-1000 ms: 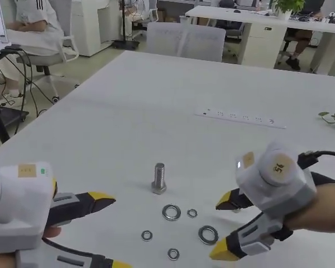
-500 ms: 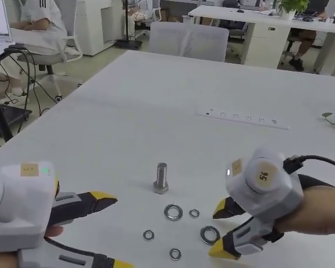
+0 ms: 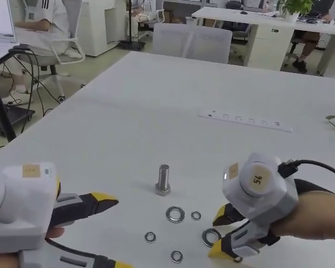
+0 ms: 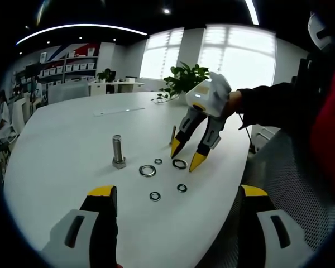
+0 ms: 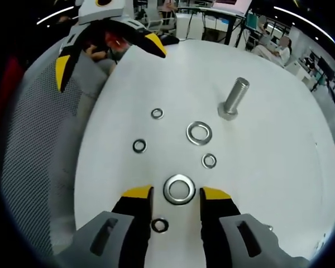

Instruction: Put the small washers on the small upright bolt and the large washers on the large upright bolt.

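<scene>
One second has brought my right claw (image 5: 177, 194) down over a large washer (image 5: 179, 188) lying flat on the table (image 5: 279, 145), jaws narrowly open astride it, ready to grip; left claw (image 4: 177, 194) wide.

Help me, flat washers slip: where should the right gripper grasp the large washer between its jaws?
Probably pinch its outer rim on opposite edges, coming down from above: the large washer lies flat on the table, and the right gripper straddles it with open jaws.
</scene>
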The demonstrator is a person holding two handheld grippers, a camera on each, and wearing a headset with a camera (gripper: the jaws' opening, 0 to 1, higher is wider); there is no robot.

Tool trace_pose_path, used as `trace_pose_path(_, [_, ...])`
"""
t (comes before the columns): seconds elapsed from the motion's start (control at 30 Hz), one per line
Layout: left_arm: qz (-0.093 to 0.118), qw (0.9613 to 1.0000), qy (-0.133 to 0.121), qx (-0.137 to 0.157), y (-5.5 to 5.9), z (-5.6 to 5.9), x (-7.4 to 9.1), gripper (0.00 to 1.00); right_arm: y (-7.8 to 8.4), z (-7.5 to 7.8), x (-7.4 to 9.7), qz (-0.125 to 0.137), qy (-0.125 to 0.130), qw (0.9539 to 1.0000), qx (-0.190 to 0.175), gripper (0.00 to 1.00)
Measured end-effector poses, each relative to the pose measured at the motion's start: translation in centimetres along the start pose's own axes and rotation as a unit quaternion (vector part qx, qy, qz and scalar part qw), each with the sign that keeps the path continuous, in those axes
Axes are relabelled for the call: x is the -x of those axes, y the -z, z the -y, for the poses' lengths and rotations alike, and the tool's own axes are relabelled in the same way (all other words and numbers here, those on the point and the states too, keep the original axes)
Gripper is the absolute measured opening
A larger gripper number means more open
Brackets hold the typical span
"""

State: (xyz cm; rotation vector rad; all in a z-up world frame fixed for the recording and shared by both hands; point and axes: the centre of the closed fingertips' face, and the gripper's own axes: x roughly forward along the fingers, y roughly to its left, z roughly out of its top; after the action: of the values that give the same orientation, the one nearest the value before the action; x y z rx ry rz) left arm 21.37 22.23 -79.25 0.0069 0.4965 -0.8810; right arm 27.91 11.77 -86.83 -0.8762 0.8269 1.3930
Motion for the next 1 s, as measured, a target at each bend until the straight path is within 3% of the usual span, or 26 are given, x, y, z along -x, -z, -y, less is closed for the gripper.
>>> trace_pose_path(0.33, [0.0,1.0,-0.001,-0.001,-0.06,-0.08,0.03,0.89,0.03,0.2,-0.07,-0.005,-0.001,0.9998,-0.019,0.32])
trace_pose_path(0.53, [0.002,1.0,0.0,-0.001,-0.14,-0.09,0.03,0.88,0.18,0.06,-0.01,-0.02,0.0,0.9997,-0.013,0.25])
trace_pose_path(0.73, [0.004,1.0,-0.001,-0.001,-0.21,-0.14,0.08,0.88,0.15,0.07,-0.05,-0.032,-0.002,0.9994,-0.01,0.25])
trace_pose_path(1.0, [0.005,1.0,-0.002,-0.003,-0.21,-0.12,0.1,0.88,0.24,-0.01,-0.16,-0.085,-0.018,0.996,0.019,0.25])
